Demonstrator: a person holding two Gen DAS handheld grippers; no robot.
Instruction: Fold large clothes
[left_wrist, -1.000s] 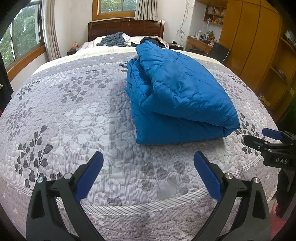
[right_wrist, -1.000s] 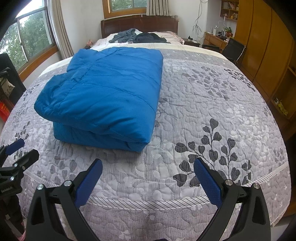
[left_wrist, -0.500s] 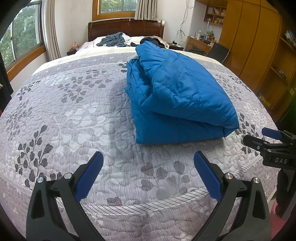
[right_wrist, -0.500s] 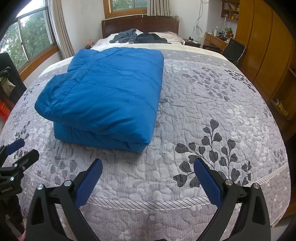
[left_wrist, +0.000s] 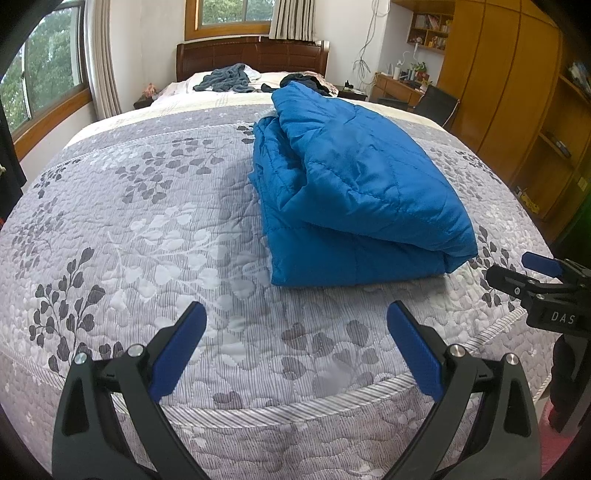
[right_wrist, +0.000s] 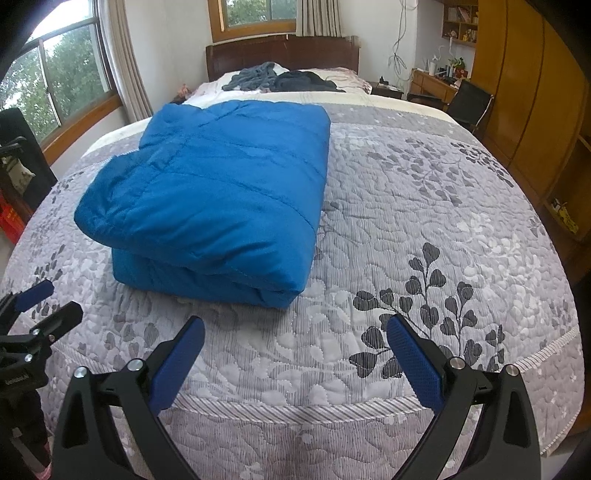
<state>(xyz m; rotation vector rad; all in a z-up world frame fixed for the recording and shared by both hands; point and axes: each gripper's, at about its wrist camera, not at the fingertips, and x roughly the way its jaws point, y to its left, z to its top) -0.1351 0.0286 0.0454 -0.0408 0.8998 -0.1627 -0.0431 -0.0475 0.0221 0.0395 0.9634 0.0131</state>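
Observation:
A blue quilted jacket (left_wrist: 354, 192) lies folded into a thick rectangular bundle on the grey leaf-patterned bedspread (left_wrist: 147, 221). In the right wrist view the same jacket (right_wrist: 218, 195) sits left of centre. My left gripper (left_wrist: 295, 332) hovers open over the foot of the bed, short of the jacket, with nothing between its blue pads. My right gripper (right_wrist: 295, 343) is likewise open and empty, near the jacket's front right corner. Each gripper shows at the edge of the other's view: the right gripper (left_wrist: 528, 277) and the left gripper (right_wrist: 40, 306).
Dark clothes (left_wrist: 229, 77) lie heaped on the pillows by the wooden headboard (left_wrist: 251, 55). Tall wooden wardrobes (left_wrist: 517, 92) line the right wall, with a desk and black chair (right_wrist: 469, 103) in the far corner. Windows run along the left wall.

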